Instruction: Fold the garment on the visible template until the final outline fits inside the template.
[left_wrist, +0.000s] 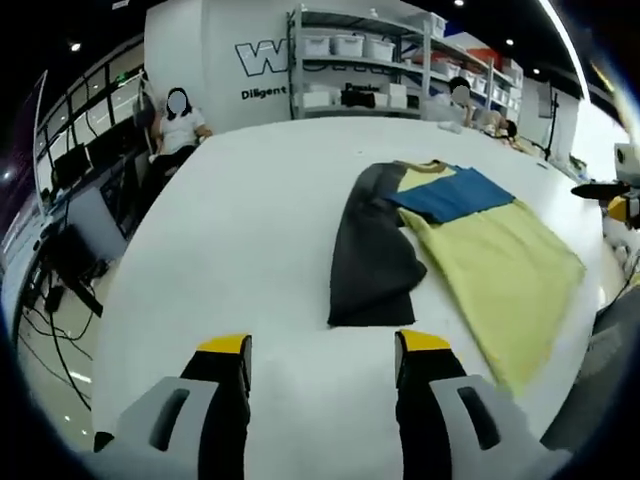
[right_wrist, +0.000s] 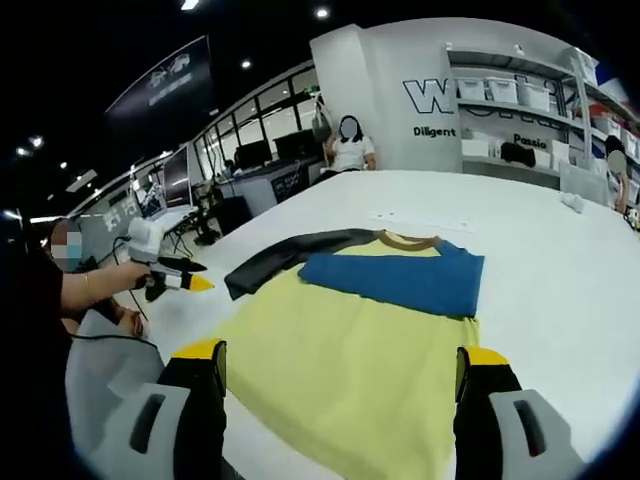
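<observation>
White table (left_wrist: 250, 230) with shelving (left_wrist: 370, 60) and seated people beyond; nothing obstructs the garment (left_wrist: 470, 240). Left gripper (left_wrist: 322, 350): jaws wide apart, holding nothing, the garment's dark sleeve (left_wrist: 370, 260) lying just ahead of them. Right gripper (right_wrist: 340, 365): jaws spread, empty, with the yellow garment body between and ahead of them, blue sleeve (right_wrist: 400, 280) folded across it.

The garment (left_wrist: 455, 240) lies flat on the table (left_wrist: 240, 220), shelves (left_wrist: 370, 60) behind.

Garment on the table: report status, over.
Left gripper open, empty. Right gripper open, empty, over the hem. T-shirt flat on white table, dark sleeve and blue sleeve folded in. No obstructions.
</observation>
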